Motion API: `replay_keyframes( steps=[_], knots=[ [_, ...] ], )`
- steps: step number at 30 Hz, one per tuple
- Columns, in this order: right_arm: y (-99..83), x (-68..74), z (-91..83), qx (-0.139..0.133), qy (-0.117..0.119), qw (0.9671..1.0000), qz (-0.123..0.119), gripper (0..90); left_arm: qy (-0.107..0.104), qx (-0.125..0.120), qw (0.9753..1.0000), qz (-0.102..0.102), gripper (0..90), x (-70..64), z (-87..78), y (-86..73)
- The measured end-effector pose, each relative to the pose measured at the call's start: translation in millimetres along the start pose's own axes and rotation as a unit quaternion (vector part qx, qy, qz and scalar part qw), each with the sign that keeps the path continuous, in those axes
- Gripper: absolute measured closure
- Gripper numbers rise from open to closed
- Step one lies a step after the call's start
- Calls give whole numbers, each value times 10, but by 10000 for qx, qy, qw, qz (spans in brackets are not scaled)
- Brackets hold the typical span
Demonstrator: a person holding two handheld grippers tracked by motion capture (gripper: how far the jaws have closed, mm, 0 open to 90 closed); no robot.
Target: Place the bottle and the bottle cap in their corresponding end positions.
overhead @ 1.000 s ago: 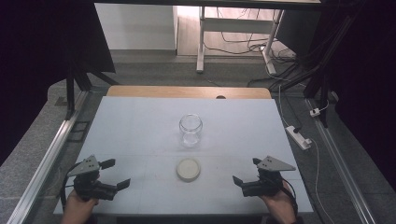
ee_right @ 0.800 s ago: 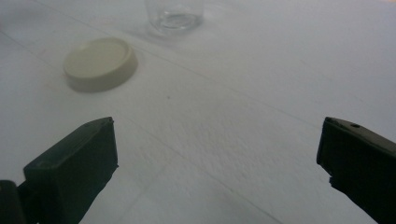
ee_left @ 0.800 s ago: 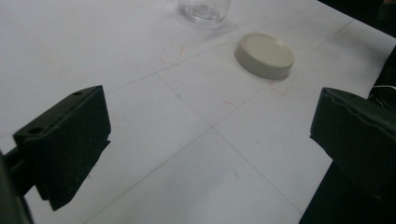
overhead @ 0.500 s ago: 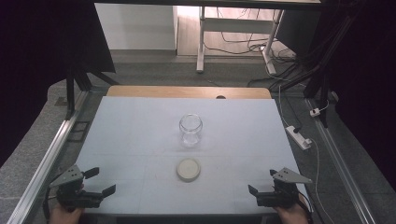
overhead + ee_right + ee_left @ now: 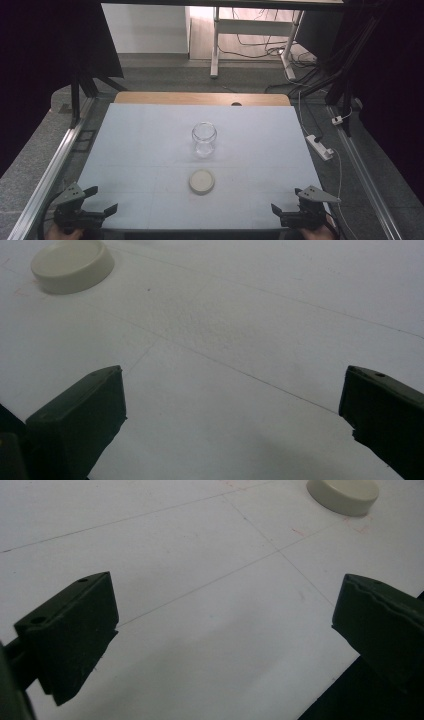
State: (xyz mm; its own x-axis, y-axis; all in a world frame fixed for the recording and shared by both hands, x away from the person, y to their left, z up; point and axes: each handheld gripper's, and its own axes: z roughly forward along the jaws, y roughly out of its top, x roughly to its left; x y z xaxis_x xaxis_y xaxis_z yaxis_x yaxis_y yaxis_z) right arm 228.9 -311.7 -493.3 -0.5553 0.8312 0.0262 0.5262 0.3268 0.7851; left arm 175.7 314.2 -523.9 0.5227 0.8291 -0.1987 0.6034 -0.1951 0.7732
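Flanking lid (image 5: 202, 181) (unlabelled): grippers, jaws apart.

We see a cream-coloured lid (image 5: 202, 181), plain and unpatterned, lying ahead of both grippers and between them. Beyond it, farther from the grippers, stands a clear glass jar (image 5: 204, 139), colourless with pale highlights. The table (image 5: 140, 150) under the jaws is a pale bluish white, crossed by thin grey lines and a few faint reddish marks near the lid. The left gripper (image 5: 102, 200) and the right gripper (image 5: 282, 201) are black, each topped with a grey plate. Past the jar, the table's far edge shows a light wooden brown.
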Motion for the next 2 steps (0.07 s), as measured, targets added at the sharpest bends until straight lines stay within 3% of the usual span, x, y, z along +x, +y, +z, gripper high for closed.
replay_keyframes(
  steps=[2],
  knots=[
    [-1,1,2,23,-12,10000,-17,0,-17,27,10000,-12,0,3,7,4]
  ],
)
